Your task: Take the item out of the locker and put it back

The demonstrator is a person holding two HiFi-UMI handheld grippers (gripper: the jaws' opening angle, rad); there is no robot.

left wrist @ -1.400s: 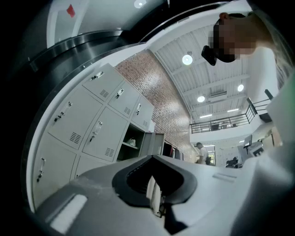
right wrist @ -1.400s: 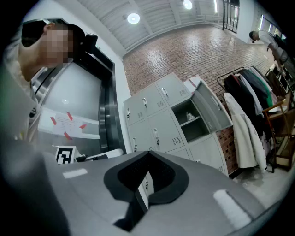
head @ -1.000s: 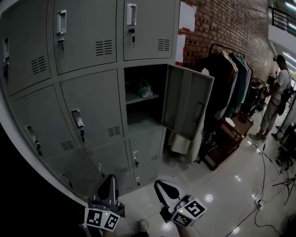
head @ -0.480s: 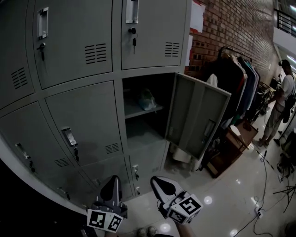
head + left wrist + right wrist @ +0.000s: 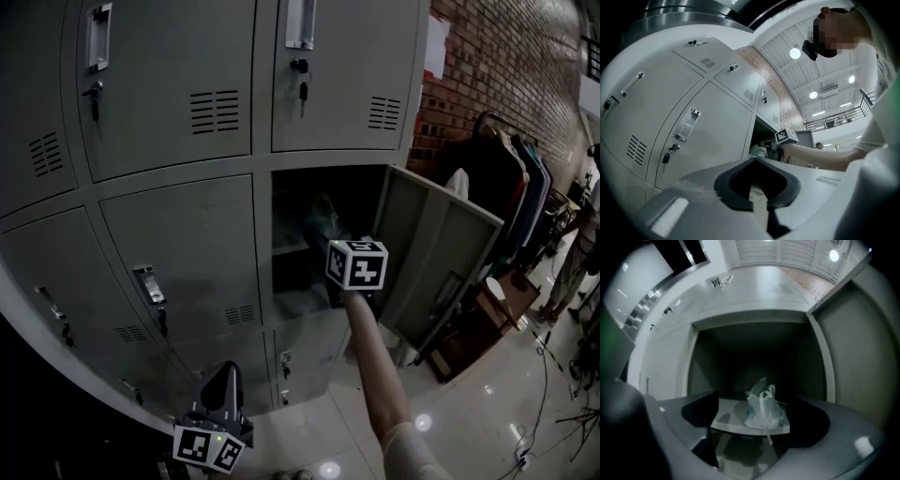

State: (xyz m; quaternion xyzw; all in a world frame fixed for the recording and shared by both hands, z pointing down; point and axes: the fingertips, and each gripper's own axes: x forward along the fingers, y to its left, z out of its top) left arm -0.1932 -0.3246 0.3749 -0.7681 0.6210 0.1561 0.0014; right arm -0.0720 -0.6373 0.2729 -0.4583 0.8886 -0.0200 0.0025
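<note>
One bag point(image 5: 764, 409) beyond opening right tool point(image 5: 756, 428)

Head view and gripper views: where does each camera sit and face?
Head view: on the head, down at grey metal lockers; left claw, right forearm show.
Left gripper view: on left claw, up the lockers; right forearm shows.
Right gripper view: on right claw, jaws opening, empty, facing a translucent plastic bag.
All share the open locker.

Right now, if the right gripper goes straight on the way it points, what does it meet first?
The right gripper would most likely meet the plastic bag on the locker shelf, dead ahead; its fingers are opening, nothing between them yet. Depth is unclear.
</note>
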